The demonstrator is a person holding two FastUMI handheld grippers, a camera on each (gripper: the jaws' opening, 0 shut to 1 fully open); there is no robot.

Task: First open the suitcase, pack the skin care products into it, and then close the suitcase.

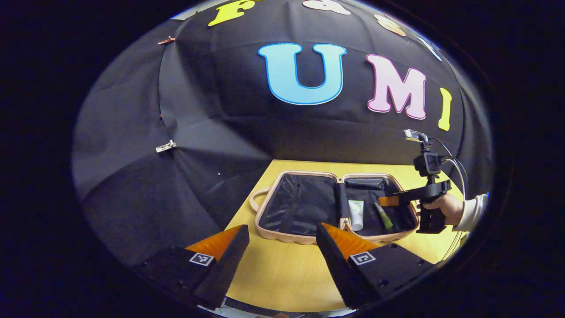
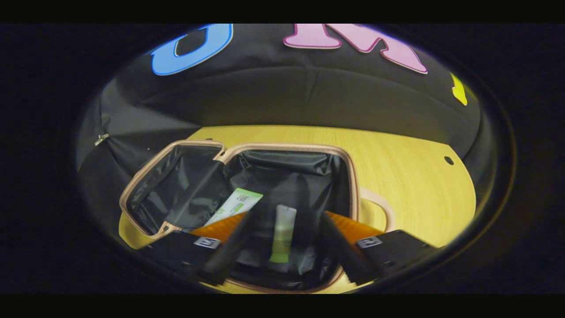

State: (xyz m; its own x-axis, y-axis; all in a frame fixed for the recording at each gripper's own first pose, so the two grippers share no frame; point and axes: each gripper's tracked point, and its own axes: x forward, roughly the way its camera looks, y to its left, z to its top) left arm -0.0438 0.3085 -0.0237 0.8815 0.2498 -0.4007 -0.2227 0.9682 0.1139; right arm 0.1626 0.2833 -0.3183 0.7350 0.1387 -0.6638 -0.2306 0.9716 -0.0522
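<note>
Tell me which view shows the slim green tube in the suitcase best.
The right gripper view: the slim green tube lies close, lengthwise between that claw's open fingers, inside the suitcase. The left gripper view shows it small and far off, beside a white tube.

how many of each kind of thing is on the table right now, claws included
suitcase, lying open: 1
white tube in the suitcase: 1
green tube in the suitcase: 1
claws: 2, left claw and right claw, both open
total: 5
</note>
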